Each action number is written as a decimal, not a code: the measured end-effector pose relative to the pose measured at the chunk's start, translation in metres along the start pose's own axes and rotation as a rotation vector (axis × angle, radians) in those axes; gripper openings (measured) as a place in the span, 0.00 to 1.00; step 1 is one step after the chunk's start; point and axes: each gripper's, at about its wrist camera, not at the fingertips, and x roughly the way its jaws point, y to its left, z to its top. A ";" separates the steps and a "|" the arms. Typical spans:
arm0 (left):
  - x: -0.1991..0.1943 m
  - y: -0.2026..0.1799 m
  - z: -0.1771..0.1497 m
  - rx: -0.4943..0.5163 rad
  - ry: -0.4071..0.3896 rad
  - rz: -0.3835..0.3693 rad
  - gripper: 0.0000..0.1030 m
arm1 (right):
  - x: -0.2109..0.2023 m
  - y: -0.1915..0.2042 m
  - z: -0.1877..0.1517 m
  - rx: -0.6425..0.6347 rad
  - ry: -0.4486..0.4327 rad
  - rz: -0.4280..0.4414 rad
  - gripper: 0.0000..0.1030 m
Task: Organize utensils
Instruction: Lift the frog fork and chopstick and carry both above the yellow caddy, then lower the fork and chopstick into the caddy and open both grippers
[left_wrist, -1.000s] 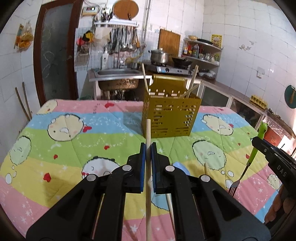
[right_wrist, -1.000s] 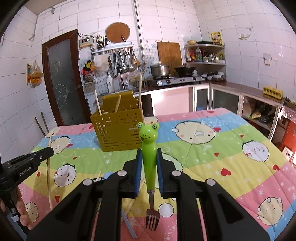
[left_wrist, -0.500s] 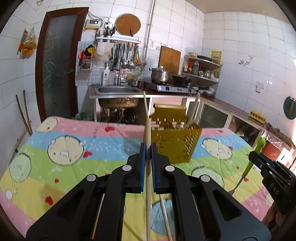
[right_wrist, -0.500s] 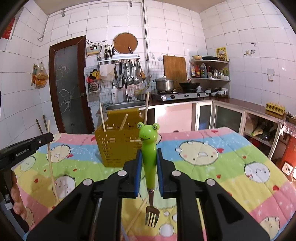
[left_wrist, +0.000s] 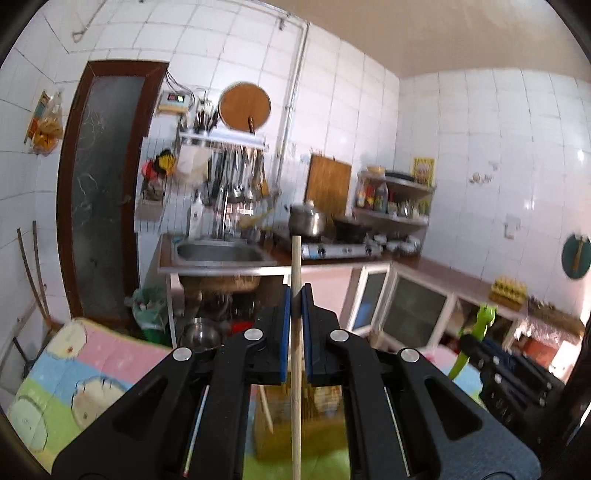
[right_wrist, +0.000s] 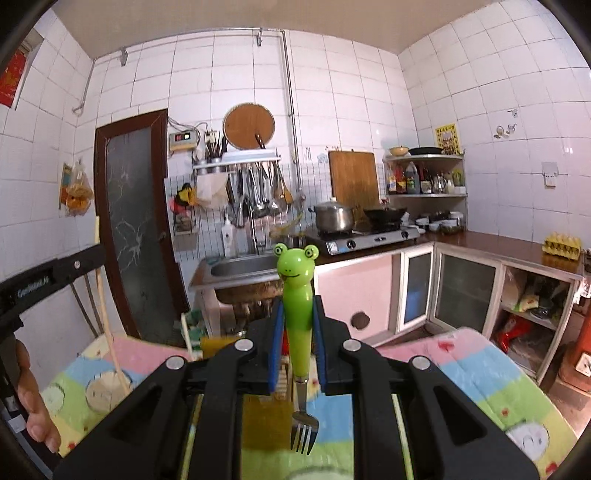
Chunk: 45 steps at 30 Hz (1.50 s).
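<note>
We hold one utensil in each hand-held gripper, and neither is stowed yet. The left hand-held gripper (left_wrist: 294, 332) is clamped on a single wooden chopstick (left_wrist: 295, 280), which stands upright between the blue pads, its top above them and its lower length running down past the black frame. The right hand-held gripper (right_wrist: 297, 343) is clamped on one fork with a green frog handle (right_wrist: 296, 291), frog head up and tines hanging below the pads.

The yellow slotted utensil holder (left_wrist: 295, 424) sits low in both views, mostly hidden behind the gripper frames, on the bench covered by a cartoon-patterned quilt (left_wrist: 92, 369). We judge both utensils to be raised above or near the holder, so the step in hand looks like carrying them over for the drop; lowering each into the holder and releasing remains to be done.

As for what is already sorted, we can make out at least one pale stick (left_wrist: 265, 406) leaning in the holder in the left wrist view, with blurred shapes beside it that we cannot count. Whether any utensils are left lying on the quilt we cannot tell, since the frames cover most of it.

Our count: two hand-held grippers, one chopstick in hand, one fork in hand, one holder. In the right wrist view, part of a person's hand (right_wrist: 31, 398) shows at the left edge.
</note>
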 end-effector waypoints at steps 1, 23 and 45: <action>0.006 -0.001 0.006 0.000 -0.013 0.006 0.05 | 0.006 0.001 0.004 0.001 -0.005 0.004 0.15; 0.121 0.020 -0.082 0.075 0.169 0.097 0.05 | 0.111 0.012 -0.064 -0.010 0.187 0.090 0.15; -0.030 0.067 -0.150 0.084 0.409 0.146 0.93 | -0.012 -0.012 -0.141 0.017 0.448 -0.014 0.63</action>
